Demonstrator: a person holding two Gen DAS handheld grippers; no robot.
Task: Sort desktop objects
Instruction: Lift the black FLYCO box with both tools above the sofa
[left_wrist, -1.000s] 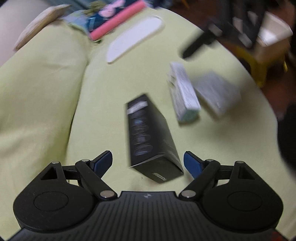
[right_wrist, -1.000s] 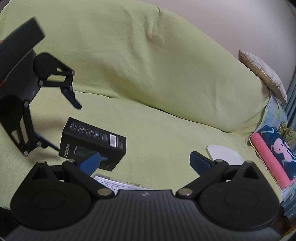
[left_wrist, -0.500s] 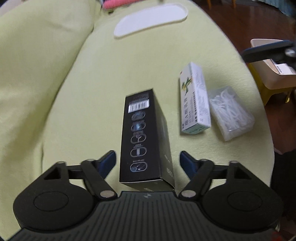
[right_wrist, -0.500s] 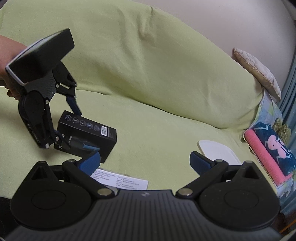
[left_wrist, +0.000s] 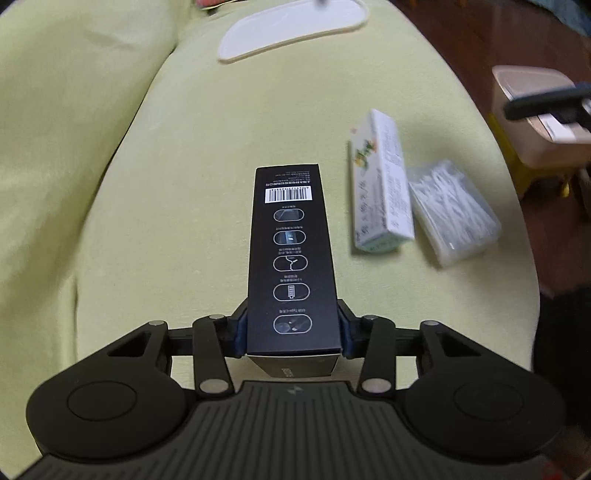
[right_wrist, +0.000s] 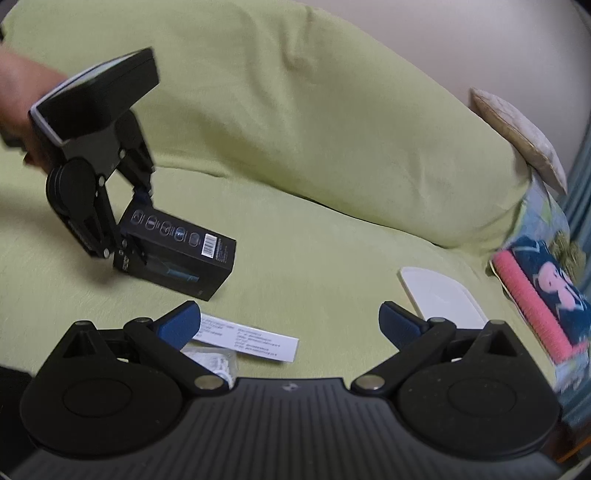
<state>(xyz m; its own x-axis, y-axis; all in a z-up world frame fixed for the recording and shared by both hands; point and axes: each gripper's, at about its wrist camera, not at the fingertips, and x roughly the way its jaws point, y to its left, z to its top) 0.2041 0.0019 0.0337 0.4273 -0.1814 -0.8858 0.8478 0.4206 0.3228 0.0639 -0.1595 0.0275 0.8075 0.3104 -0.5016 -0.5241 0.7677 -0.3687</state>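
Note:
A long black box (left_wrist: 291, 254) with white icons and a barcode lies on the green sofa seat (left_wrist: 192, 155). My left gripper (left_wrist: 291, 332) is shut on its near end, blue pads pressed to both sides. From the right wrist view the same black box (right_wrist: 177, 251) is seen at the left with the left gripper (right_wrist: 135, 225) clamped on its end. To its right lie a white-green carton (left_wrist: 380, 184) and a clear box of white picks (left_wrist: 452, 212). My right gripper (right_wrist: 288, 323) hangs open over the carton (right_wrist: 247, 339), holding nothing.
A flat white oval lid (left_wrist: 291, 27) lies farther back on the seat, also the white lid (right_wrist: 439, 295) at right. A pink and dark blue pouch (right_wrist: 543, 299) sits at the sofa's right end. A beige bin (left_wrist: 539, 110) stands on the floor beyond the seat edge.
My left gripper moved forward around the black box and shut on its near end. The right gripper stayed open and shifted slightly.

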